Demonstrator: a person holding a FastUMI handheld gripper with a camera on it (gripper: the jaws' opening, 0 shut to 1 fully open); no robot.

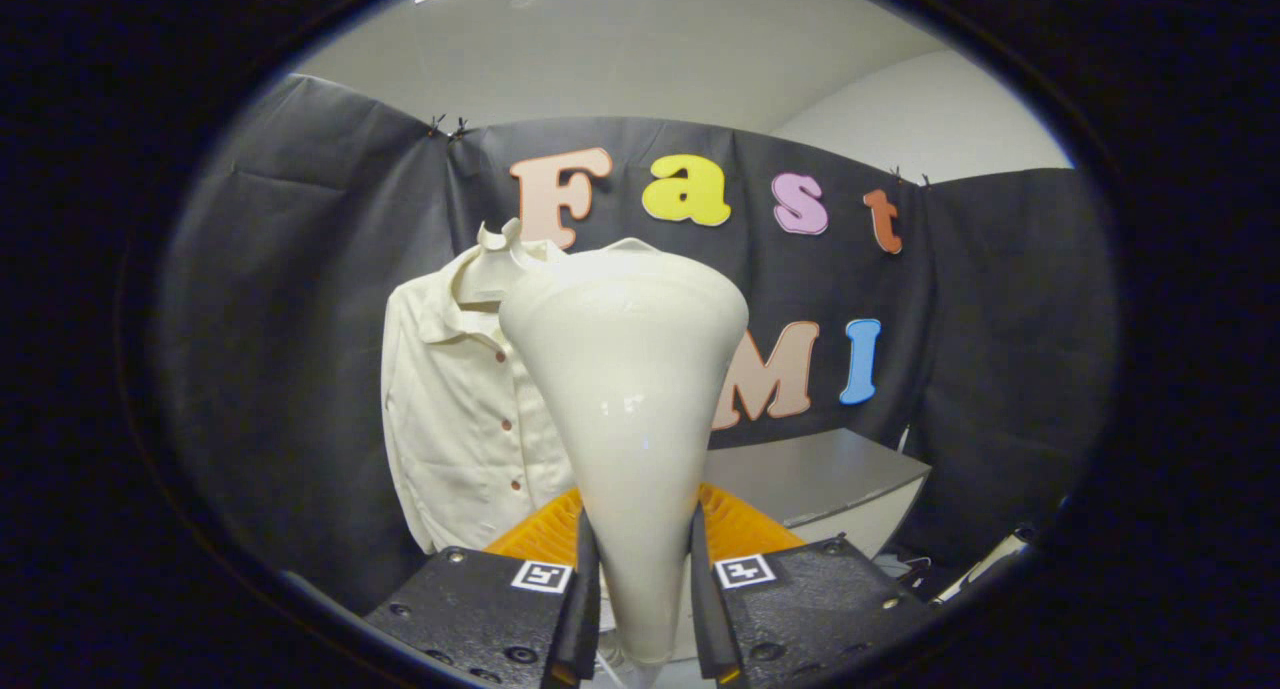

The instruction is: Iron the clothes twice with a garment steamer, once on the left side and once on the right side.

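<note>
Steamer first: the glossy cream-white, cone-shaped plastic garment steamer [625, 409] is sitting right in the gripper [645, 609], narrow handle end down between the two fingers and the wide flared head up top. Both fingers [583, 609] press against the slim lower part of the handle, one on each side, so the jaws are clamped on it, no gap showing on either side. It stands pretty much upright, maybe leaning a touch, and you can see little light reflections on its shiny body.

Behind it and off to the left hangs the cream-coloured button-up shirt [455, 409] with small brown buttons down the front and a floppy collar. It hangs against the black cloth wall [280, 369]. The steamer head overlaps the shirt's right half from this angle, so I honestly can't tell whether the head is touching the fabric or just in front of it.

Just past the fingers, low down, there's an orange ribbed plastic piece [735, 529] peeking out on both sides of the steamer handle. Further back on the right is a grey flat-topped table [830, 479] with a pale front edge, standing against the cloth wall. Above the cloth you get plain white wall and ceiling [700, 59].
</note>
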